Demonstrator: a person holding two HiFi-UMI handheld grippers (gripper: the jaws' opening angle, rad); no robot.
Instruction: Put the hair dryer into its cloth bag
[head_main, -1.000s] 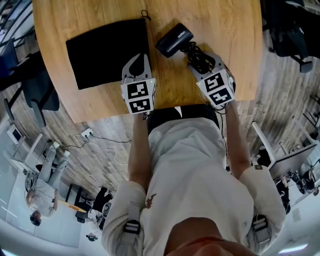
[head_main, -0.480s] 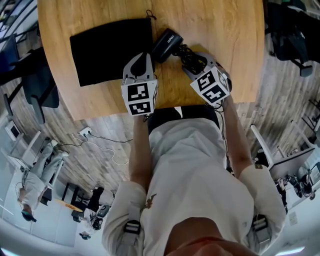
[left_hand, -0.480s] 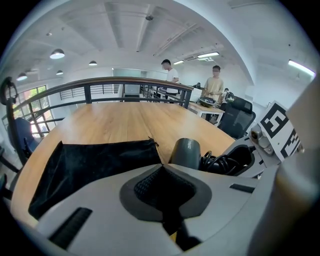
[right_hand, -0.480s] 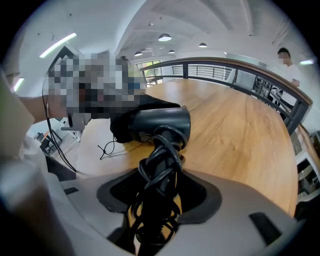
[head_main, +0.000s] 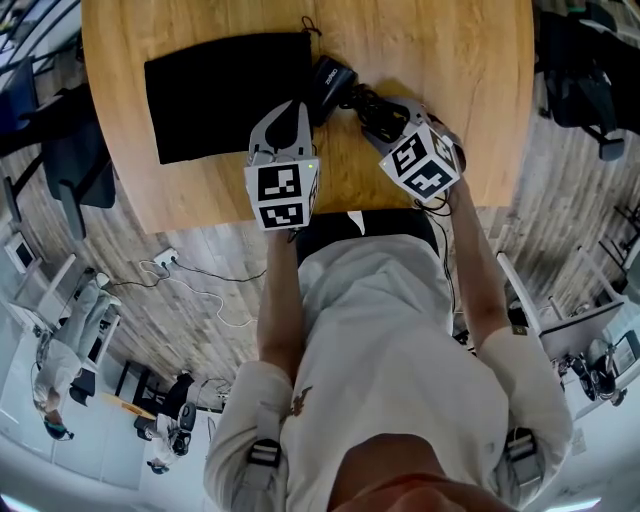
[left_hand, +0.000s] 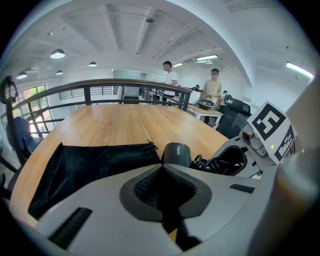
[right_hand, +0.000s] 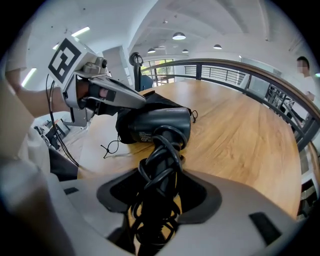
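Cloth bag: laid flat on the left part of the wooden table, its right edge turned toward the hair dryer.
Left gripper: held over the bag's lower right corner; its fingers are pressed together, and nothing is seen between them.
Hair dryer: held just beside the bag's right edge; whether it touches the bag cannot be told.
Right gripper: its fingers are clamped on the dryer's cord-wrapped handle.
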